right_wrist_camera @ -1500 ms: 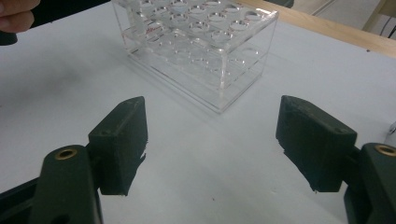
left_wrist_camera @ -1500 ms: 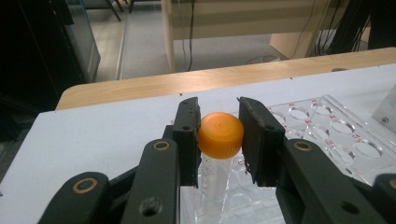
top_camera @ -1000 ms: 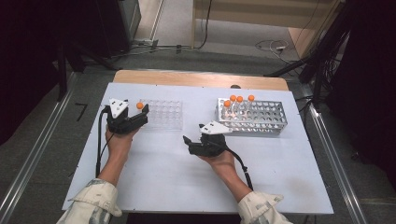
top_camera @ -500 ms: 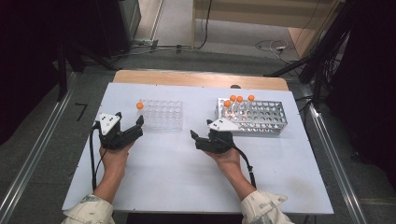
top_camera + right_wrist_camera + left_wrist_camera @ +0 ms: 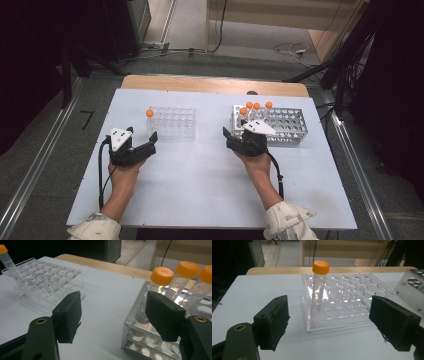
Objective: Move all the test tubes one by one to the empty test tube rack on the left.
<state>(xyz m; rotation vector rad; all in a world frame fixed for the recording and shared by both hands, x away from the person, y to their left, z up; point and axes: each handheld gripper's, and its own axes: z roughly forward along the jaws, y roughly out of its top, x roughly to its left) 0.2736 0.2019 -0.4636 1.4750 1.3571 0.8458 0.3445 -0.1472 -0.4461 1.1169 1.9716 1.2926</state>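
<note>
Both hands have moved since a second ago: the left gripper (image 5: 150,141) has pulled back from the clear rack (image 5: 171,122), and the right gripper (image 5: 235,134) has come up to the metal rack (image 5: 280,125).

One orange-capped tube (image 5: 319,283) stands upright in a corner hole of the clear rack, apart from the left gripper, whose jaws have just been opening and hold nothing. Four capped tubes (image 5: 256,111) stand in the metal rack; the right jaws, just closing a little, are open around its corner without gripping. All rests on the white table (image 5: 200,180).
</note>
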